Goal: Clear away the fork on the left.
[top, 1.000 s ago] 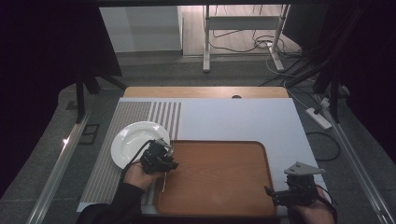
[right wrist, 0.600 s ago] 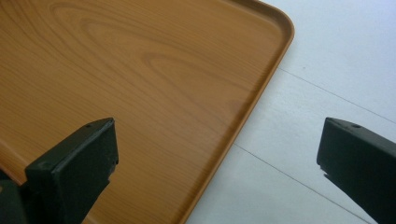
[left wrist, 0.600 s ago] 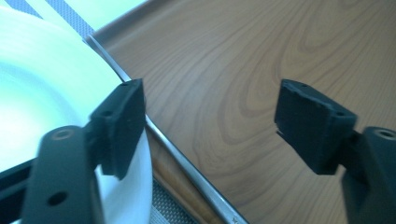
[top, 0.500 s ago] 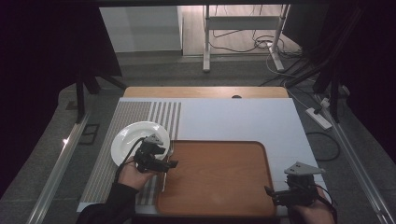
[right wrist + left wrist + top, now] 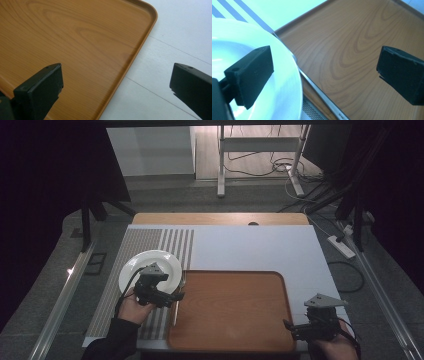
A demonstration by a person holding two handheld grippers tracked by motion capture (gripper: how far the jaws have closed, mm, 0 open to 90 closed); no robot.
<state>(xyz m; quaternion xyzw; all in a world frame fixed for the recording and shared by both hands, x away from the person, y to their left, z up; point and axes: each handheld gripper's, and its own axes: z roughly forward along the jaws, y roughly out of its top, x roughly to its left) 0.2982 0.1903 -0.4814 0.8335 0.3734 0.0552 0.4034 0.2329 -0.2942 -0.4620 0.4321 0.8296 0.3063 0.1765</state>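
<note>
Left tongs hovering wide over white plate edge; right tongs gaping wide at wooden tray near-right corner.

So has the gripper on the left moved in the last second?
Yes. The left gripper has drifted left, off the wooden tray and toward the white plate.

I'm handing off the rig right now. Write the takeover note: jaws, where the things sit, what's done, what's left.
Left gripper: jaws open, empty, over the right edge of the white plate and the tray's left rim.
Right gripper: jaws open, empty, at the wooden tray's near right corner.
A fork lies on the mat between plate and tray.
Done: nothing grasped; tray bare.
Left: probably grasp the fork or plate and move it onto the tray.
</note>
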